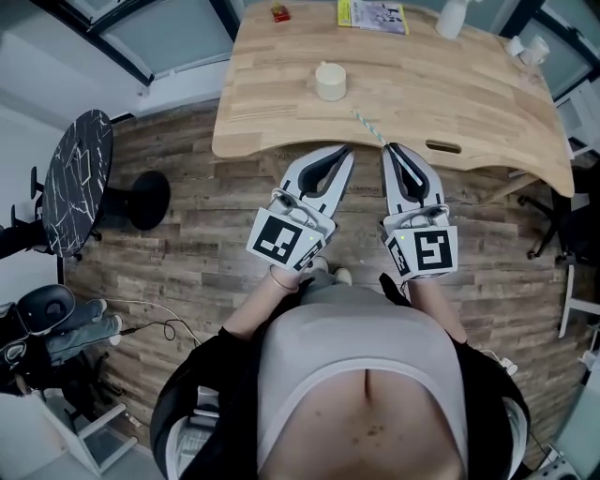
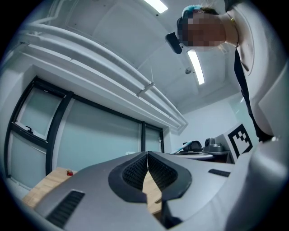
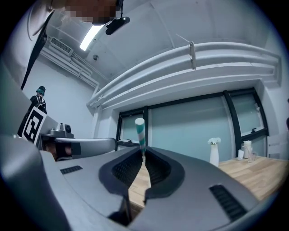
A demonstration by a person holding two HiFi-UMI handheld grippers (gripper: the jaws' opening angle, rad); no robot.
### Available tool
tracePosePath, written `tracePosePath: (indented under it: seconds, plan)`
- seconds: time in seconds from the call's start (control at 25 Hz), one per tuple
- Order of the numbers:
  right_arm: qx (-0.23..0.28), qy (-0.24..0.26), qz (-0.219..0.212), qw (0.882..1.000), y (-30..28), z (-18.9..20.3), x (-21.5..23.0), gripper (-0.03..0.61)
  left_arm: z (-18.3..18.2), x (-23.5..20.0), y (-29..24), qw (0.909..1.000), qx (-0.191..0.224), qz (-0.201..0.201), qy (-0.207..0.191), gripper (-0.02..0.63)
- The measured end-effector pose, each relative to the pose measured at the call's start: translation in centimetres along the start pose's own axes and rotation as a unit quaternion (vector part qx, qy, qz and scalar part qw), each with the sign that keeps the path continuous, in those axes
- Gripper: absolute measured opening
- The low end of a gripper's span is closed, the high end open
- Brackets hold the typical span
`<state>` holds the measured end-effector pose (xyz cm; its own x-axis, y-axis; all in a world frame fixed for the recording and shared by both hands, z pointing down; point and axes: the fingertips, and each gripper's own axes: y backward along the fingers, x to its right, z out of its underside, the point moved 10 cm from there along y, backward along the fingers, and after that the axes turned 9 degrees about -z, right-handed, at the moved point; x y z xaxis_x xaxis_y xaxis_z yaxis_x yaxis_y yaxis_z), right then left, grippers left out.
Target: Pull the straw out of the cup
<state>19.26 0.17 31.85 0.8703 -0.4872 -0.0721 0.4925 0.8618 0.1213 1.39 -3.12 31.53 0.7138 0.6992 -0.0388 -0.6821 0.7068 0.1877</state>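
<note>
Your right hand-held gripper [image 1: 391, 147] is clenched on the straw [image 1: 368, 127]. In the right gripper view, the teal-and-white striped straw [image 3: 140, 133] stands up out of the closed tips of the right hand-held gripper [image 3: 143, 151].

The straw is clear of the cup [image 1: 330, 82]. It slants over the wooden worktop [image 1: 469, 103], with its free end pointing towards the cup but apart from it. The cup stands upright, farther back on the worktop.

Your left hand-held gripper [image 1: 349, 150] sits just beside the right one at the near edge of the worktop. In the left gripper view, the jaws of the left hand-held gripper [image 2: 147, 153] meet at the tips with nothing between them.

A yellow booklet [image 1: 372, 15], a white vase [image 1: 452, 17] and a small red item [image 1: 279, 13] lie along the far edge.
</note>
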Motion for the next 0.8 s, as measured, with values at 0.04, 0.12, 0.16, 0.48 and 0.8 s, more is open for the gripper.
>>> tracePosePath:
  seconds: [0.04,0.12,0.16,0.48,0.8]
  plan:
    - [0.000,0.000,-0.002,1.000,-0.1,0.0,-0.1,0.044,0.0,0.1,0.0,1.0000,0.000,0.001,0.000,0.006]
    - [0.000,0.000,-0.006,1.000,0.0,0.0,-0.3,0.044,0.2,0.4,0.2,1.0000,-0.003,0.002,0.001,0.006]
    - [-0.001,0.001,-0.008,1.000,0.1,0.1,-0.4,0.044,0.4,0.6,0.3,1.0000,-0.004,0.002,0.003,0.006]
    - [-0.001,-0.019,-0.015,1.000,1.2,1.0,-0.9,0.044,1.0,1.8,1.8,0.9999,-0.015,-0.007,0.003,0.006]
    - [0.006,-0.014,-0.013,1.000,2.3,0.3,-1.8,0.044,0.2,2.2,3.0,1.0000,-0.003,-0.007,-0.006,0.006]
